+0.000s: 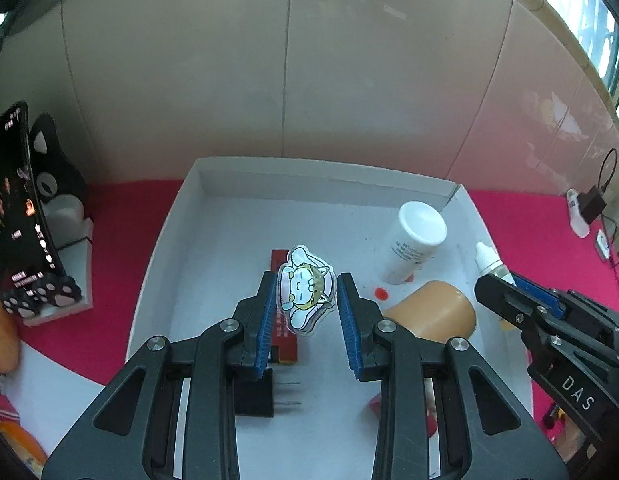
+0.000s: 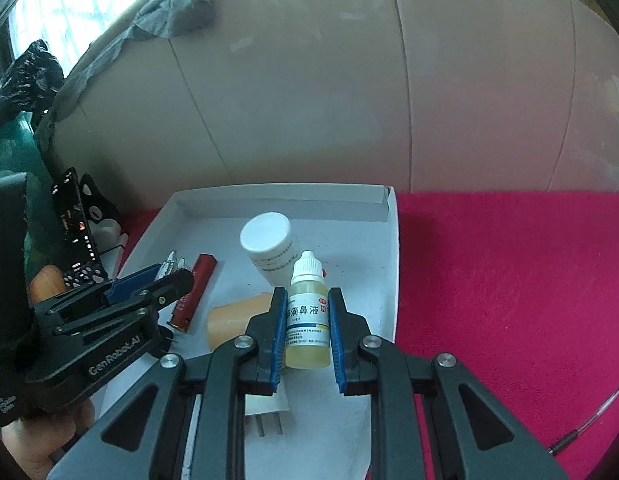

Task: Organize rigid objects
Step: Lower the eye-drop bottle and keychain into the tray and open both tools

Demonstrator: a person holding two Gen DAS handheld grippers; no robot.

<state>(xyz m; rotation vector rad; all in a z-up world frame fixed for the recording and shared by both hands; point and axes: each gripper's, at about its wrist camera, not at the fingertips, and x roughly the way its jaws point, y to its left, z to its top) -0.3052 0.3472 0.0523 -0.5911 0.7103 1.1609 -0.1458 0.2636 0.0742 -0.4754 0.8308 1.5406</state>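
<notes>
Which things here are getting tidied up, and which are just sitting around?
Being tidied:
white tray
cat sticker between the left gripper fingers
dropper bottle in the right gripper
white jar
red lighter
tan block

Just lying about:
phone on its cat stand
pen

White bottle (image 1: 413,246) in tray (image 1: 181,216), right of lighter (image 2: 195,290).
</notes>
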